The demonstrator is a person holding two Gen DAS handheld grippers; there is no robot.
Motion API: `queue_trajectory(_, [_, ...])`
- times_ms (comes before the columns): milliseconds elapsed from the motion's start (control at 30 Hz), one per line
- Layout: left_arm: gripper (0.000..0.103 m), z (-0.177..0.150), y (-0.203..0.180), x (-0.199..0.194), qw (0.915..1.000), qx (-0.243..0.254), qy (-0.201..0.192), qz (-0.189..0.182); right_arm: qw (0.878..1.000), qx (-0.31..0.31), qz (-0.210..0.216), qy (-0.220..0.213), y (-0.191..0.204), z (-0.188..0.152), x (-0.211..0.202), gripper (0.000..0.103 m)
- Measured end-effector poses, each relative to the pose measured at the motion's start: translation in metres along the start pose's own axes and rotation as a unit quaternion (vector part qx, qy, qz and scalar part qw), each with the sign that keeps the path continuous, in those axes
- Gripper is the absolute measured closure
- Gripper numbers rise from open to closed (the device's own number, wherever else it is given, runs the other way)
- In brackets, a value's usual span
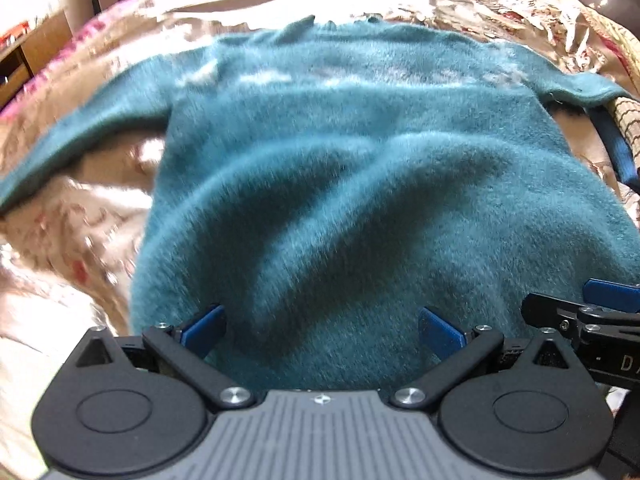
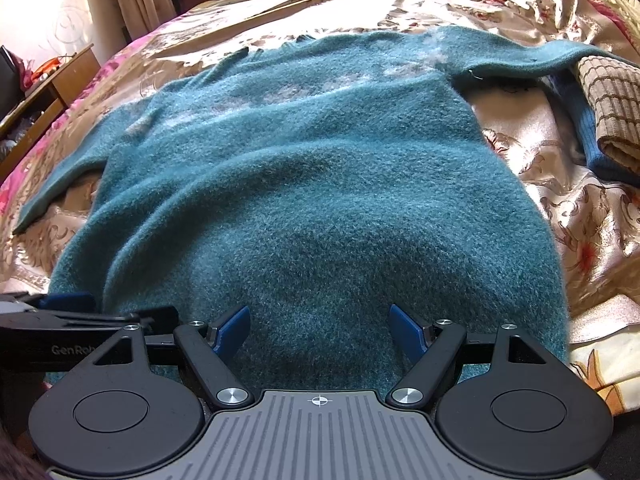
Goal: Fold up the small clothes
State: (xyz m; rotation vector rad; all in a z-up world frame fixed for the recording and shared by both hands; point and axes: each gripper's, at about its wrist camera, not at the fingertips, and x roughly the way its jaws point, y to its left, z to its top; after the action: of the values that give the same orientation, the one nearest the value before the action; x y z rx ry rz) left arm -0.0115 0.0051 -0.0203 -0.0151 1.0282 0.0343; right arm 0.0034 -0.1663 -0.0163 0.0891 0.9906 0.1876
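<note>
**Both grippers wide at the hem of the sweater**

While our left gripper (image 1: 322,330) and right gripper (image 2: 320,332) sit side by side at the near hem, both have their blue fingers spread apart with nothing pinched; fuzzy knit fills the gap between each pair. Beyond them the fluffy teal knitted sweater (image 2: 304,184) lies spread on the bed with its shiny floral satin bedspread (image 2: 560,216), neck away from us, sleeves out to either side, and its body rumpled into soft ridges.

We judge the risk to be a shallow bite: thick pile could slip out, or we might catch only the top layer and drag it. The right sleeve tip rests against a folded tan checked cloth on a blue garment (image 2: 608,108), so folding that sleeve may snag it. Bare bedspread to the left and far side gives room.
</note>
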Motion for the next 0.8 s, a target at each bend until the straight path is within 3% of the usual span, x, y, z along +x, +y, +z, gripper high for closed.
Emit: queue_trajectory(800, [0.0,-0.002,-0.011,-0.006,0.999,0.039,-0.024,0.007,1.0,0.015,0.002,-0.006,-0.003,-0.001,-0.003,0.025])
